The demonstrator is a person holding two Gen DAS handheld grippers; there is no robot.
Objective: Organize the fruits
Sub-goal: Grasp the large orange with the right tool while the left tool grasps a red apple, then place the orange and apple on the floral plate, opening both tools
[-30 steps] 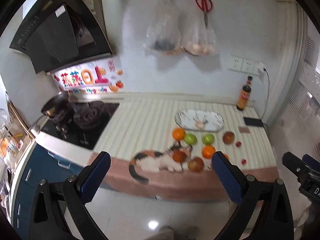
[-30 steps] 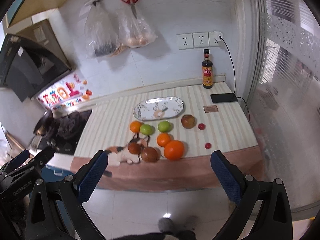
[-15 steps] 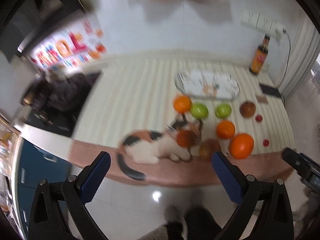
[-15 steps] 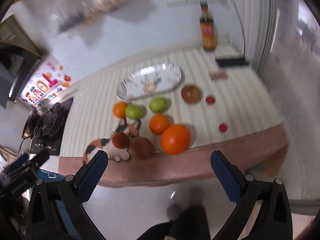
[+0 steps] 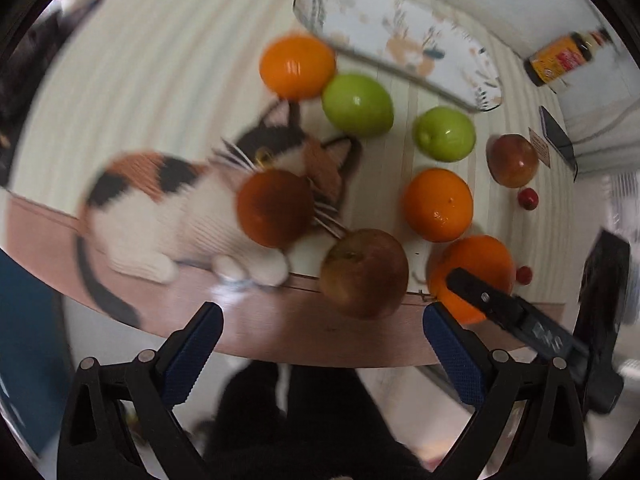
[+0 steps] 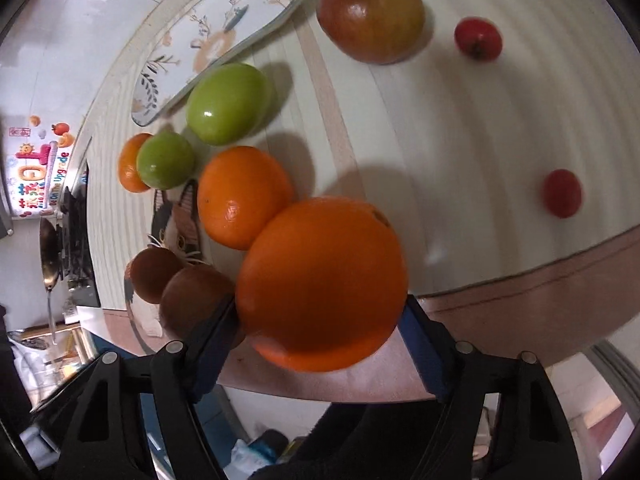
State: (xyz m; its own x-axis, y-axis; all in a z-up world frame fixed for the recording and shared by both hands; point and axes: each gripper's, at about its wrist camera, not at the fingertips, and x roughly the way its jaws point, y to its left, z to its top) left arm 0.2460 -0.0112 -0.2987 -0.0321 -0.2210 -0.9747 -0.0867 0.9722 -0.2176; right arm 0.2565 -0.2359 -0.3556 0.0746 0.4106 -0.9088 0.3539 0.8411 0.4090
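Fruits lie on a striped mat with a cat picture (image 5: 168, 200). A large orange (image 6: 320, 284) sits at the front edge between the open fingers of my right gripper (image 6: 320, 328); whether the pads touch it I cannot tell. It also shows in the left wrist view (image 5: 476, 268). My left gripper (image 5: 320, 344) is open and empty, just in front of a brownish apple (image 5: 364, 272). Behind lie another brown fruit (image 5: 276, 208), two more oranges (image 5: 438, 204) (image 5: 296, 66), two green fruits (image 5: 358, 104) (image 5: 444, 132), a red-green apple (image 6: 370, 16) and an oval patterned plate (image 5: 400, 36).
Two small red fruits (image 6: 478, 38) (image 6: 562, 192) lie on the right of the mat. A sauce bottle (image 5: 568, 58) and a phone (image 5: 556, 136) are at the back right. A stove (image 6: 72, 232) is at the far left. The counter's brown front edge (image 5: 304, 332) is just ahead of both grippers.
Both grippers have moved forward and down to the counter's front edge. The right gripper's fingers now flank the large orange; the left has come close to the brownish apple.
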